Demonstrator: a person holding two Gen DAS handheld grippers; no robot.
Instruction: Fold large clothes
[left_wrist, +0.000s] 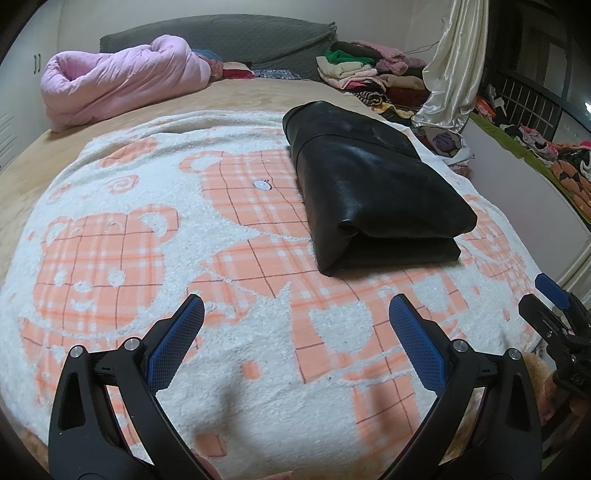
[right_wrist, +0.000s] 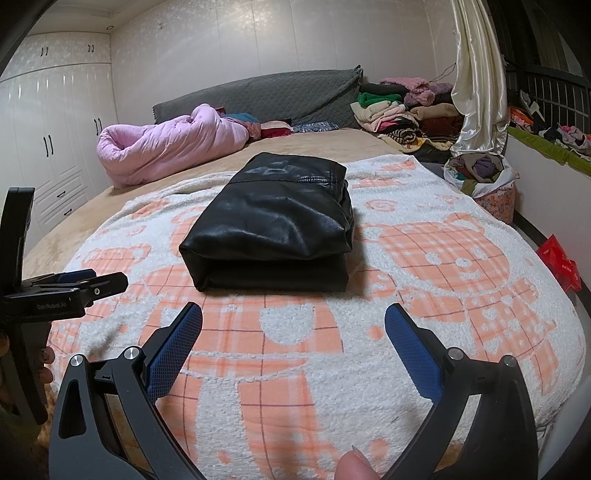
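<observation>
The folded black leather garment (right_wrist: 273, 225) lay on the white-and-orange bear-patterned blanket (right_wrist: 443, 332), long axis running away, directly ahead of the empty, wide-open right gripper (right_wrist: 293, 345); the left gripper (left_wrist: 295, 338), equally wide, sat farther left.

Bed (right_wrist: 325, 142) with tan cover; bear-print blanket (right_wrist: 424, 266) spread on it, folded black leather garment (right_wrist: 273, 221) on the blanket, pink quilt (right_wrist: 166, 147) near headboard.
</observation>
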